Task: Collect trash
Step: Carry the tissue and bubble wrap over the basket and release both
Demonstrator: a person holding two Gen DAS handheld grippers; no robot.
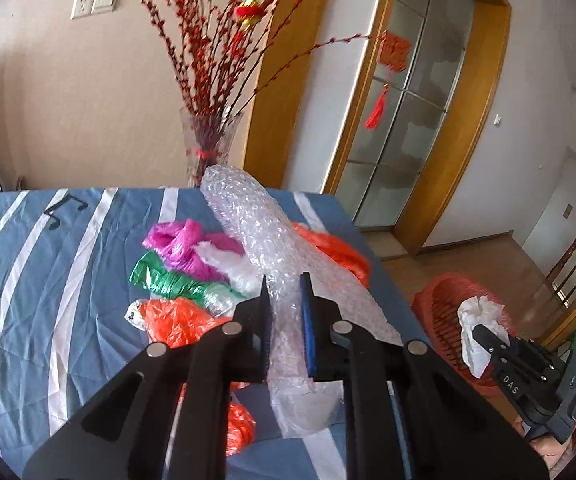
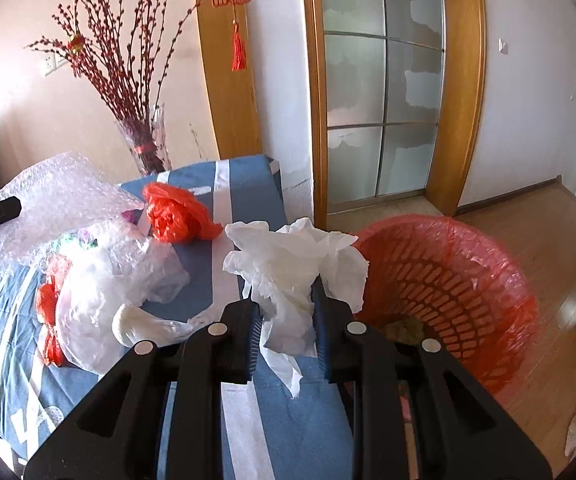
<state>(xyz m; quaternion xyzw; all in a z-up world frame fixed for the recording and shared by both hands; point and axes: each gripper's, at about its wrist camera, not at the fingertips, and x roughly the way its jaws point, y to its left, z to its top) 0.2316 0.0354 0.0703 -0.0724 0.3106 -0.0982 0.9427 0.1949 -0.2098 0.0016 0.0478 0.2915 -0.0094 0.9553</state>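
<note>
My left gripper (image 1: pixel 285 280) is shut on a sheet of clear bubble wrap (image 1: pixel 256 224) and holds it above the blue striped tablecloth (image 1: pixel 48 264). My right gripper (image 2: pixel 286 288) is shut on a crumpled white tissue (image 2: pixel 296 256) at the table's right edge, beside a red slatted basket (image 2: pixel 448 280) lined with a red bag on the floor. In the left wrist view the right gripper (image 1: pixel 482 330) holds the tissue (image 1: pixel 480 320) over the basket (image 1: pixel 440 312). Pink (image 1: pixel 180 244), green (image 1: pixel 164 280) and orange (image 1: pixel 176 320) plastic bags lie on the table.
A glass vase of red branches (image 1: pixel 208 140) stands at the table's far edge. Another orange bag (image 2: pixel 176 212) and a clear plastic bag (image 2: pixel 128 280) lie on the cloth. Glass sliding doors (image 2: pixel 384 80) and wooden floor (image 2: pixel 548 232) lie to the right.
</note>
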